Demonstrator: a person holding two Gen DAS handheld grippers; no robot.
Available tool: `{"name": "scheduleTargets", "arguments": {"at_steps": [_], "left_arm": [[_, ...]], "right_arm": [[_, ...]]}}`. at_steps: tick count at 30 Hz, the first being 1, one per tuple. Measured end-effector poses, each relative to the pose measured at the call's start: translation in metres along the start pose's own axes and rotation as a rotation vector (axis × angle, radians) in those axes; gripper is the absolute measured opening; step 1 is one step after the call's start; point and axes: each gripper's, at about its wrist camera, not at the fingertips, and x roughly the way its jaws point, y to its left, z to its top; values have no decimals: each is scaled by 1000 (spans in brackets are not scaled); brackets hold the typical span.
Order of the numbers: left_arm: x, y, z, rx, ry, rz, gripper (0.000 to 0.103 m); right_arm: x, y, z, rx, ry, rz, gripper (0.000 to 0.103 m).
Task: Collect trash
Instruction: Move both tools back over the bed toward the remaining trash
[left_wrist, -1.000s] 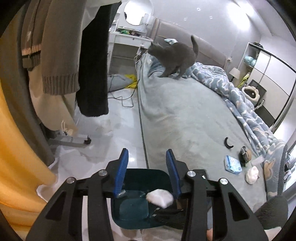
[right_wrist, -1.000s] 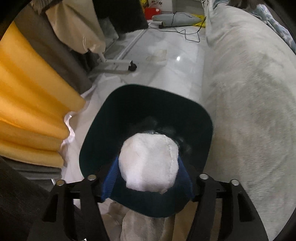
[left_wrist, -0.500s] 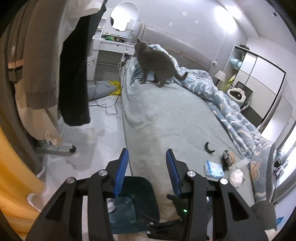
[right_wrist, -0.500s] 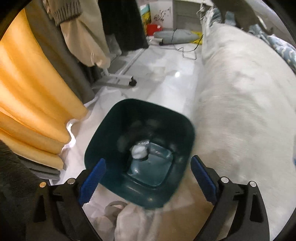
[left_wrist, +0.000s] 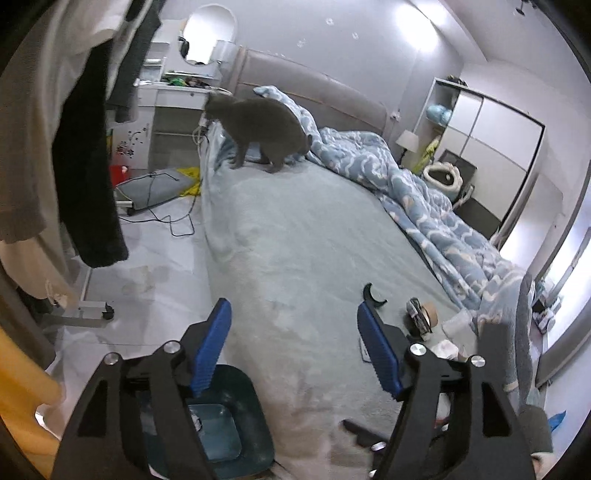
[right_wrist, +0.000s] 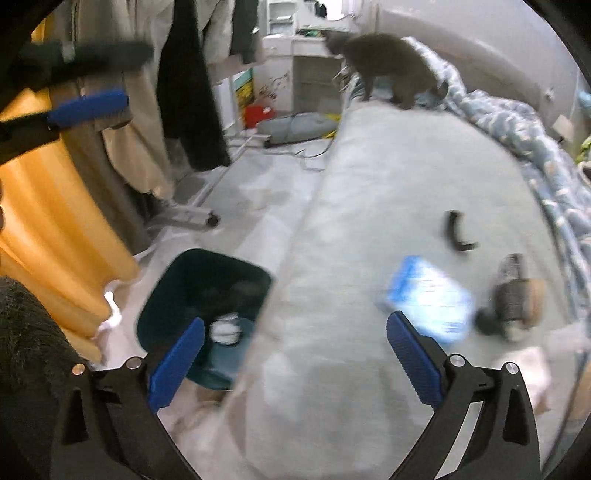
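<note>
Both claws are spread wide and hold nothing: the left claw (left_wrist: 295, 343) over the bed's (left_wrist: 314, 240) near edge, the right claw (right_wrist: 295, 354) between the teal bin (right_wrist: 173, 280) on the floor and the bed. Only the right view shows the blue packet (right_wrist: 428, 299) plainly and white trash (right_wrist: 225, 328) inside the bin; its print is too blurred to read. The left view alone shows the wardrobe (left_wrist: 491, 147). A grey cat (left_wrist: 258, 129) stands near the headboard.

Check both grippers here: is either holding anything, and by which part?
Nothing is held. The left gripper and the right gripper both have open, empty jaws; a white wad lies in the teal bin.
</note>
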Motion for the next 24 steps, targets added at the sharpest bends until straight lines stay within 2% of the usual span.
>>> {"name": "scheduleTargets", "arguments": {"at_steps": [6, 12, 16, 24], "left_arm": [[28, -25, -8, 40, 35, -15, 85], [62, -46, -21, 93, 104, -8, 88], [87, -55, -32, 104, 166, -8, 89], [125, -74, -53, 126, 238, -23, 91]], "right_arm": [[-19, -50, -9, -2, -4, -70, 100], [-31, -91, -25, -15, -2, -120, 100], [-36, -114, -38, 32, -8, -126, 100], [-33, -140, -53, 49, 7, -106, 100]]}}
